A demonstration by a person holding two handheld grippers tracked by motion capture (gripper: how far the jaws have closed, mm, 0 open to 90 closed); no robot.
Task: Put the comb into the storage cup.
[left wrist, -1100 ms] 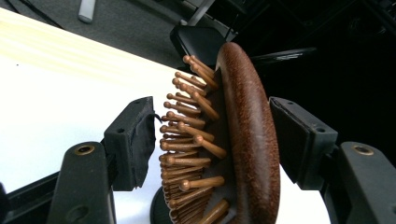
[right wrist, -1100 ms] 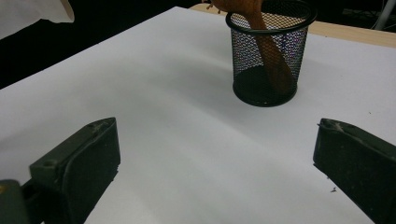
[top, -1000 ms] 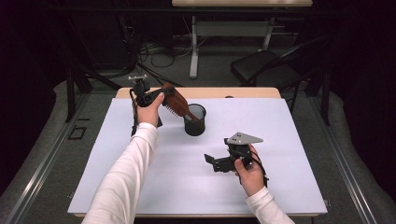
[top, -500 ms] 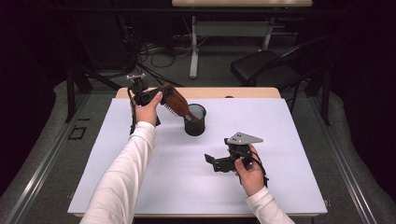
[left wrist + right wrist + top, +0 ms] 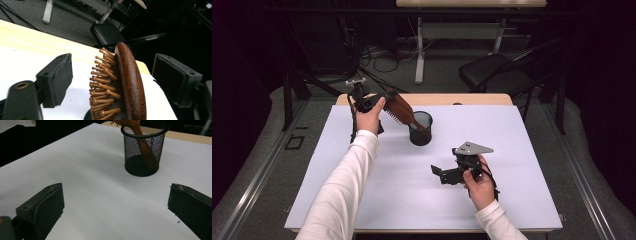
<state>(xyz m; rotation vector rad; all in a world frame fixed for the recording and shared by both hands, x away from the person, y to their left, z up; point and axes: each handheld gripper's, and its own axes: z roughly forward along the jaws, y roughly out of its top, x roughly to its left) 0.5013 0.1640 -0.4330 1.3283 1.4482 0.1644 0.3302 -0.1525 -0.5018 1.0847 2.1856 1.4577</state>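
Wooden hairbrush [image 5: 399, 107] leans handle-down in the mesh cup [image 5: 421, 129], head between the left gripper [image 5: 371, 103] fingers, just spread clear of it; right gripper [image 5: 443, 173] fingers spread, empty, nearer than cup; top-heavy brush may tip the cup.

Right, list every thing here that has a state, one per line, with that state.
Hairbrush: handle down in the cup, head leaning out over the rim, between the left fingers but not pressed.
Mesh cup: upright on the table, holding the brush handle.
Left gripper: open, fingers have just been opening, apart from the brush on both sides.
Right gripper: open, nothing between its fingers, low over the table.
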